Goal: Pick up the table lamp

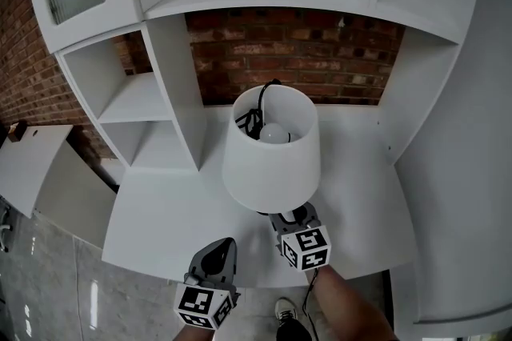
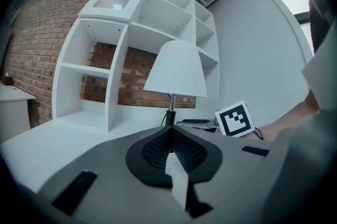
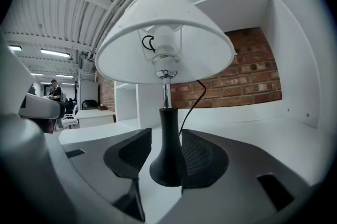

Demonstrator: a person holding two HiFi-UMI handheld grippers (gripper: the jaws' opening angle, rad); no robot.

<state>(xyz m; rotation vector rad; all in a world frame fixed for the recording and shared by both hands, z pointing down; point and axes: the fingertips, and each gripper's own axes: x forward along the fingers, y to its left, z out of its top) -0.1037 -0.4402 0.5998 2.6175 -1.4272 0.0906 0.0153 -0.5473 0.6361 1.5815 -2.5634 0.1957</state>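
White-shaded table lamp [image 1: 270, 151] set on white desk [image 1: 160, 211], black stem [image 3: 168, 133] flanked by right gripper [image 3: 166, 146] jaws spread wide, left gripper [image 2: 171, 133] jaws pressed together, empty.

lamp: table lamp [image 1: 270, 163], one piece, upright, not tilted
shade: white cone shade [image 3: 163, 39], narrow open top, wide bottom, sits level
bulb: round white bulb [image 1: 276, 134], seen down through the shade's open top
stem: short shiny metal stem [image 3: 166, 94] under the socket, running into the base
base: black base [image 3: 167, 160], slim neck flaring to a round foot, foot flat on the surface [image 1: 168, 211]
cord: thin black cord [image 3: 194, 102], drops from under the shade, passes behind the base
place: mid surface, toward the front edge, brick wall [image 1: 320, 51] behind
grip: base neck stands between the spread jaws of the right gripper [image 3: 164, 139]; gap on one side, contact on the other unclear
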